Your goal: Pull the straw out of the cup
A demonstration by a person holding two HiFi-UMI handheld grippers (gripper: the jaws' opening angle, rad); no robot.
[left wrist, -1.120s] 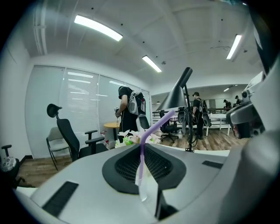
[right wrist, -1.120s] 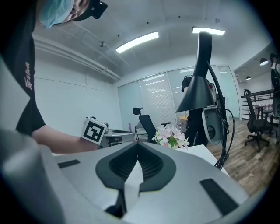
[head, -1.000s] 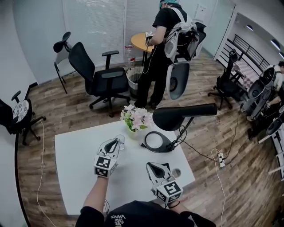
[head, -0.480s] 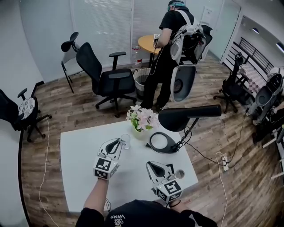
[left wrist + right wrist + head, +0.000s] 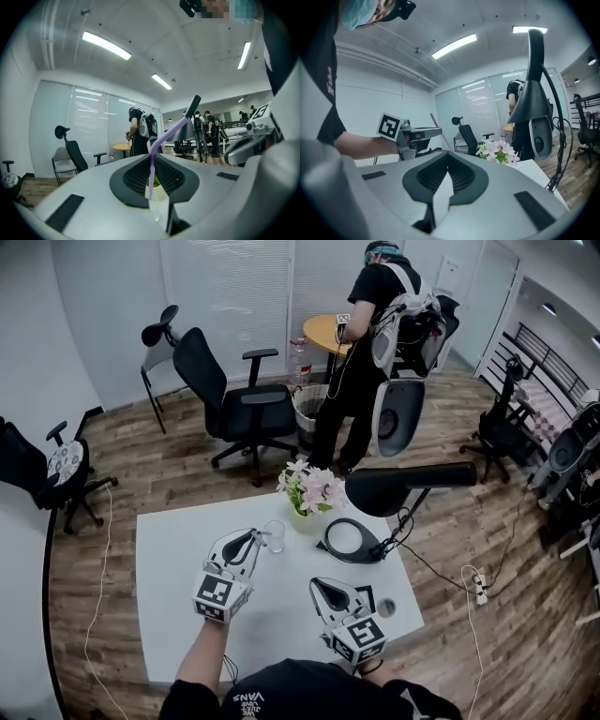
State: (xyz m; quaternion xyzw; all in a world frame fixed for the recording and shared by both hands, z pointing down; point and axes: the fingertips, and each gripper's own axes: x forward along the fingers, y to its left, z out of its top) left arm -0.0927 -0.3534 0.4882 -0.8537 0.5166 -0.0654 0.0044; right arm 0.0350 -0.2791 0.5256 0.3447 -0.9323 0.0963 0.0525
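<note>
Two jaws of the left gripper [image 5: 152, 159] are clamped on the purple straw [image 5: 162, 137], whose lower end hangs at the mouth of the clear cup [image 5: 158, 207] on the white surface [image 5: 173, 554]. The right gripper [image 5: 449, 158] is closed and empty. A second ago the left gripper overlapped the cup; now the cup shows beside its tip.

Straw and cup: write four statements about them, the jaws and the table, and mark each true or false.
The left gripper has its jaws closed on the purple straw. True.
The right gripper holds the cup. False: its jaws are together and empty, apart from the cup.
The cup lies on its side. False: it stands upright on the table.
The flowers stand beside the lamp base. True.
</note>
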